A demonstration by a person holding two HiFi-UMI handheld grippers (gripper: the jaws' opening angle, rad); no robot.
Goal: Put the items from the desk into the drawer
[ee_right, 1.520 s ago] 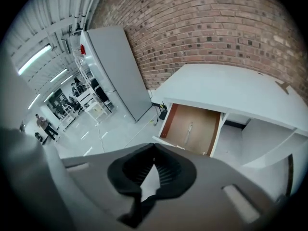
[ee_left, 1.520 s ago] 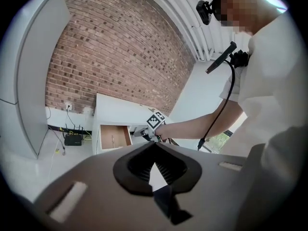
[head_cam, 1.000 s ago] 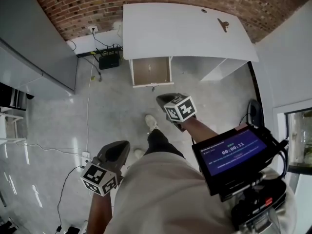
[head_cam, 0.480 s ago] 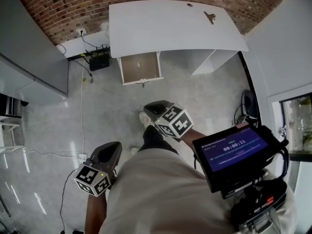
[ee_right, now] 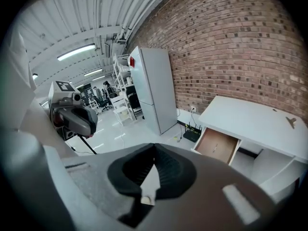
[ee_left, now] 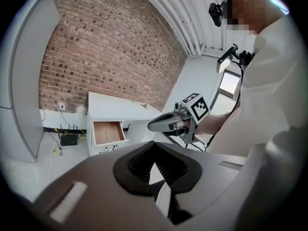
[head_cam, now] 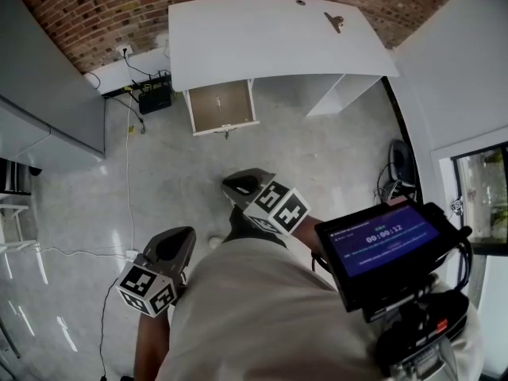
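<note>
**Both grippers shut and empty, desk stuff not touched yet**

Both tools are held well short of the white desk [head_cam: 262, 46], out over the floor. The left gripper [ee_left: 154, 149] is seen with its jaws closed pad to pad and nothing pinched between them. Same story for the right gripper [ee_right: 154, 153]: its jaws are pressed together and empty.

The drawer [head_cam: 221, 107] is pulled open under the desk's left end. A tiny mark can be seen on its brown bottom, but whether that's an actual object can't be told. Something small is also dangling from the drawer front, too small to be named.

On the desktop, a dark clip-like item [head_cam: 334, 21] is lying near the right end. A small dot [head_cam: 300, 2] is spotted further back toward the brick wall [head_cam: 95, 6]. Neither can be made out properly from this far off.

A big chunk of the lower head view is blocked by the person's torso [head_cam: 262, 316] and a chest-mounted screen [head_cam: 385, 240], so the hands can hardly be seen. A black router [head_cam: 153, 99] is parked on the floor just left of the drawer.
</note>
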